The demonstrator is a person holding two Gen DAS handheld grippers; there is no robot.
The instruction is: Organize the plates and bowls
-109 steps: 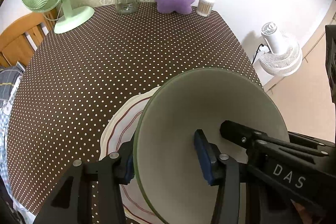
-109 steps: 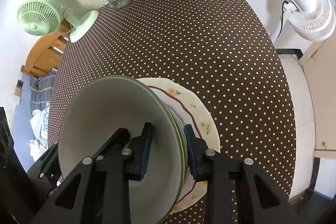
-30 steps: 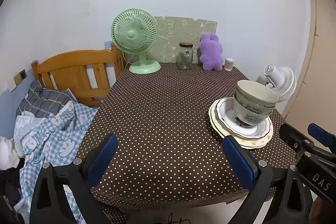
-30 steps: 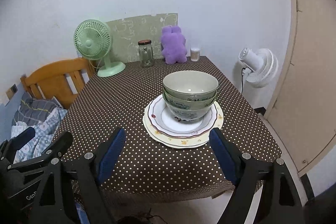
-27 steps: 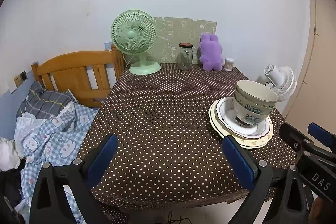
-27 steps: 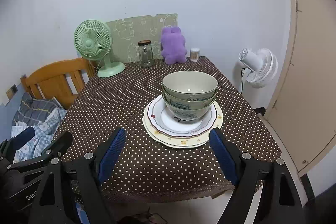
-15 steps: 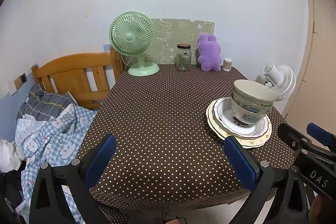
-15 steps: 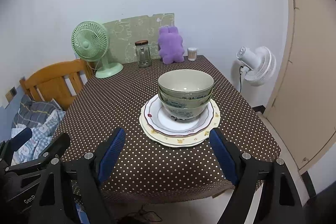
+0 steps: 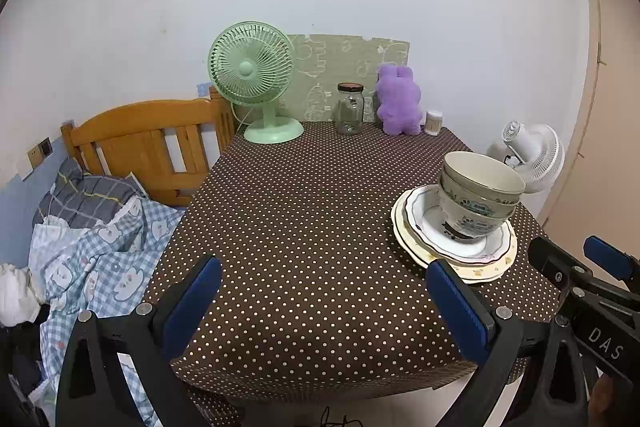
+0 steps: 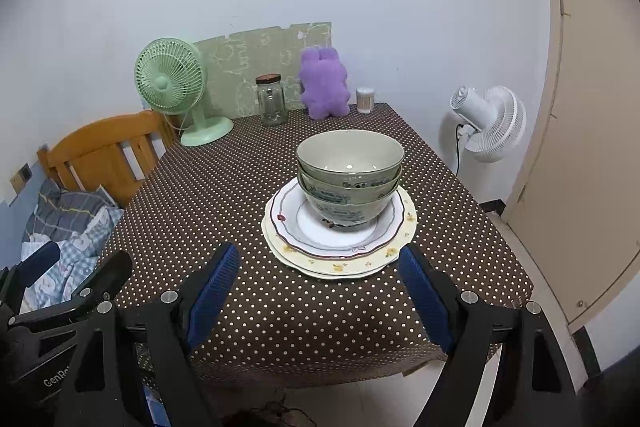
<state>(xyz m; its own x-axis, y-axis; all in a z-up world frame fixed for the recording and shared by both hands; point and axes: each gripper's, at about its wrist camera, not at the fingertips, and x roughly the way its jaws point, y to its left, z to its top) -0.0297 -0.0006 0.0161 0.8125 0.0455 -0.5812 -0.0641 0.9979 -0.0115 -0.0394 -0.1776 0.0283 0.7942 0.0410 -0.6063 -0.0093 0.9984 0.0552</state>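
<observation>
Stacked green-grey bowls (image 10: 349, 179) (image 9: 478, 197) sit nested on stacked plates (image 10: 340, 247) (image 9: 424, 239), a red-rimmed white one over a cream floral one, near the front right of the dotted brown table (image 10: 224, 195) (image 9: 300, 227). My right gripper (image 10: 316, 291) hangs open in front of the table's near edge, well short of the stack, nothing between its blue pads. My left gripper (image 9: 324, 301) is open too, empty, to the left of the stack and back from the table. The right gripper's arm shows at the left wrist view's lower right edge.
At the table's far end stand a green fan (image 10: 172, 95), a glass jar (image 10: 271, 101), a purple plush toy (image 10: 323, 89) and a small white container (image 10: 365, 99). A wooden bed frame (image 9: 148, 143) with bedding (image 9: 92, 239) lies left. A white floor fan (image 10: 486, 123) and a door (image 10: 592, 147) stand right.
Seconds ago both grippers gripped a bowl's rim right over the plates; they have let go and drawn back from the table. Over the last second the views barely shift.
</observation>
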